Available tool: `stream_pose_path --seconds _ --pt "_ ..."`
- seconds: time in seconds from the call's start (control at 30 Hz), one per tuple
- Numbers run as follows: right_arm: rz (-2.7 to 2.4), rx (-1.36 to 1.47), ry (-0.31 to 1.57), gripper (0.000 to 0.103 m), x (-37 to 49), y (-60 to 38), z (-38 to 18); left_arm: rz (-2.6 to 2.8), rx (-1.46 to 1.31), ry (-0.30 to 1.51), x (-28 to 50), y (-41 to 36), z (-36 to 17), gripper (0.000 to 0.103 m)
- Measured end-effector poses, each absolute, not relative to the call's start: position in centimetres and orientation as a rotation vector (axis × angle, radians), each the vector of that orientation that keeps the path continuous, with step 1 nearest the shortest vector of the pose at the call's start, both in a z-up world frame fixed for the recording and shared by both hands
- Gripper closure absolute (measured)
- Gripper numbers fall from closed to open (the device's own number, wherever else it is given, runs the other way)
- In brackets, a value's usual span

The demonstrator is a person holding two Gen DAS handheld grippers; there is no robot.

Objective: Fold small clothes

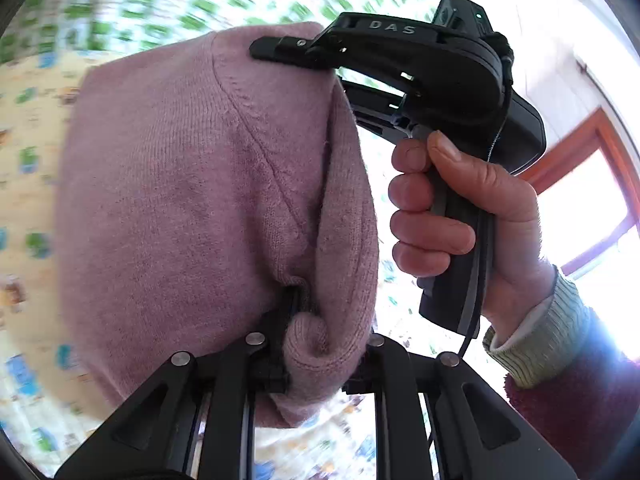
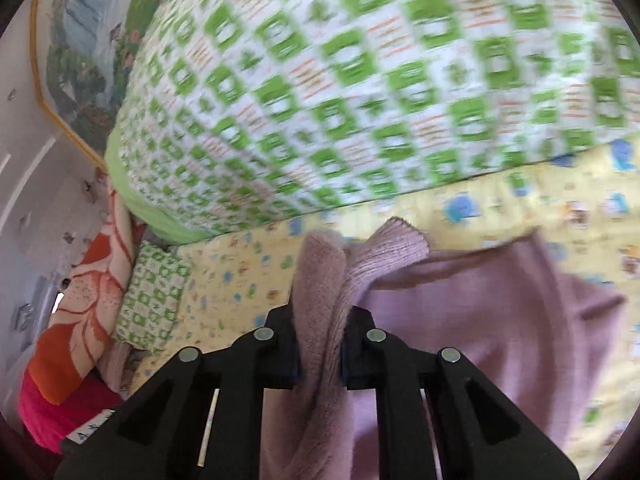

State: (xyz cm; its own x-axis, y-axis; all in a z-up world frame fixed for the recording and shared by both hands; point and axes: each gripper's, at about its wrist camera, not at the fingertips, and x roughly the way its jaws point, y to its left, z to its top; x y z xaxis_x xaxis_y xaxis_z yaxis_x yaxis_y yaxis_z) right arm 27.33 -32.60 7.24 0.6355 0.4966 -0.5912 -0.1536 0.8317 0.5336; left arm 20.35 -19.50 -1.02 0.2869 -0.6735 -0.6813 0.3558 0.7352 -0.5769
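Note:
A small pink knitted garment (image 1: 192,200) hangs stretched between both grippers above the bed. My left gripper (image 1: 316,340) is shut on a bunched edge of it at the bottom of the left wrist view. My right gripper (image 1: 272,46) shows in that view at the top, held by a hand, its fingers clamped on the garment's upper edge. In the right wrist view my right gripper (image 2: 320,344) is shut on a folded edge of the pink garment (image 2: 480,320), which trails to the right over the yellow sheet.
A yellow printed bedsheet (image 2: 248,272) lies below. A large green-checked quilt (image 2: 340,92) is piled behind it. An orange-and-pink blanket (image 2: 80,320) and a small green-checked pillow (image 2: 152,304) lie at the left. A window (image 1: 580,200) is on the right.

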Motion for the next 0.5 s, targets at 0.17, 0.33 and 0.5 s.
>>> stream_pose_path --seconds 0.17,0.33,0.5 --pt "0.270 0.495 0.816 0.088 25.6 -38.3 5.3 -0.718 -0.283 1.142 21.4 -24.0 -3.3 0.088" --pt "0.269 0.512 0.802 0.088 25.3 -40.5 4.1 -0.695 -0.266 1.156 22.5 -24.6 -4.0 0.088" --pt "0.312 0.483 0.790 0.088 26.5 -40.6 3.7 -0.676 -0.258 1.169 23.7 -25.2 -4.6 0.086"
